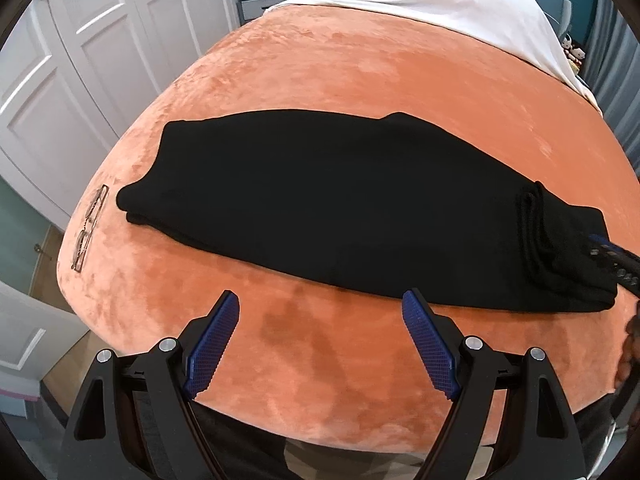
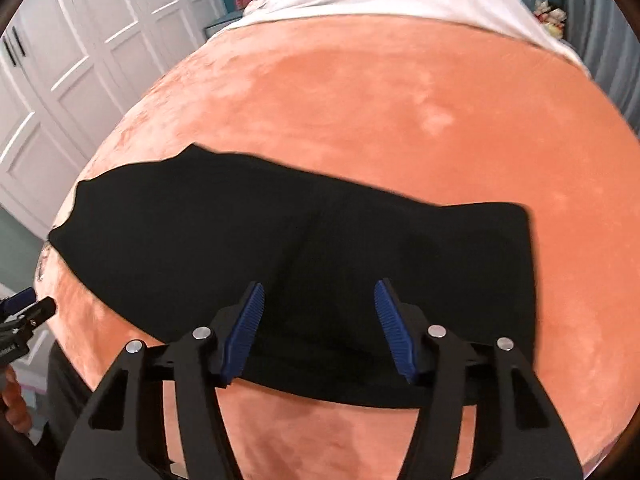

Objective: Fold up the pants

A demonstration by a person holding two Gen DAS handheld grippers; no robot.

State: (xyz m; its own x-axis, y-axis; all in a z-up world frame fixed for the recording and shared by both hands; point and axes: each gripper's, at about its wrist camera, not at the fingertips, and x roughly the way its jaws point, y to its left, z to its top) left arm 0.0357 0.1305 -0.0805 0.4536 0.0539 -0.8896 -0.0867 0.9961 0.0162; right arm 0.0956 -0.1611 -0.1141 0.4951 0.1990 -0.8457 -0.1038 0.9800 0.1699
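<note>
Black pants lie folded lengthwise into a long band across the orange blanket. The thicker layered end is at the right in the left wrist view. My left gripper is open, hovering over bare blanket just short of the pants' near edge, with nothing between its blue pads. My right gripper is open above the pants, its fingers standing either side of the fabric near the near edge without pressing it. Part of the right gripper shows at the pants' right end, and the left gripper at the left edge.
A pair of glasses lies on the blanket left of the pants, near the bed's edge. A white sheet covers the far end of the bed. White wardrobe doors stand to the left. A hand is at the lower left.
</note>
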